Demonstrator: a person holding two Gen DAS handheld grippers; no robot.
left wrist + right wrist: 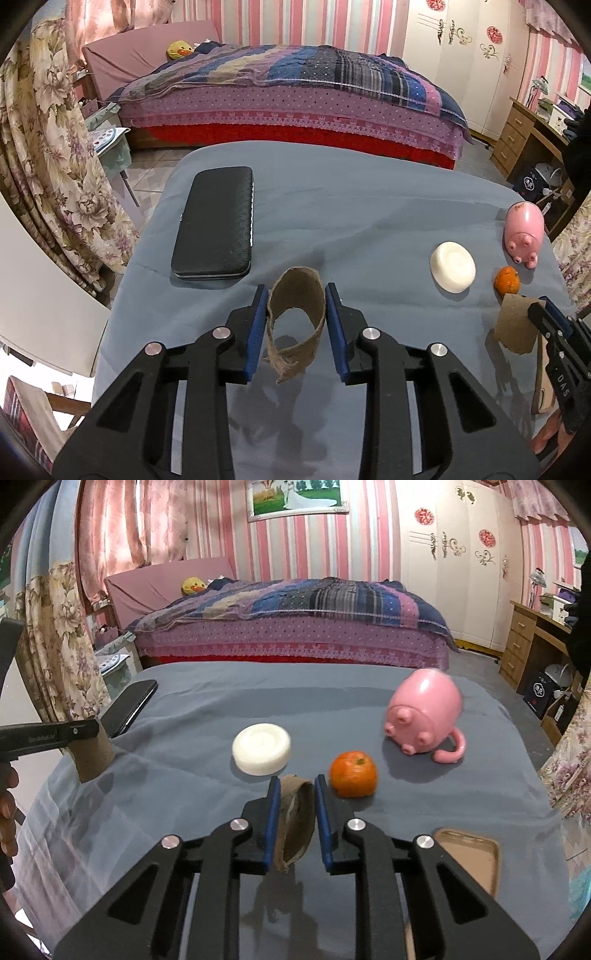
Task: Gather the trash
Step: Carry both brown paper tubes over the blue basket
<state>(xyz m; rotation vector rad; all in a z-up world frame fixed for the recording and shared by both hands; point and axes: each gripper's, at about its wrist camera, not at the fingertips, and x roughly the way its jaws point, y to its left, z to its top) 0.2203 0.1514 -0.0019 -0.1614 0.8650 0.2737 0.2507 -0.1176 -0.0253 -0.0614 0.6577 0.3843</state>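
Gripping a torn cardboard loop (pixel 295 317), left hand-held gripper (pixel 296 325) closed on it, flattened cardboard tube (pixel 295 823) clamped by right hand-held gripper (pixel 295 812), orange (pixel 353 774) just beside.

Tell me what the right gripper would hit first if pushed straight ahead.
Beyond the cardboard piece held in the right gripper, probably bare tablecloth between the white soap and the orange; depth is unclear.

- Left gripper (pixel 295 295): black angular plastic arms; blue finger pads; four round silver screws
- Right gripper (pixel 294 786): matching black frame; blue pads; silver screws
- Bare fingertips beside each handle
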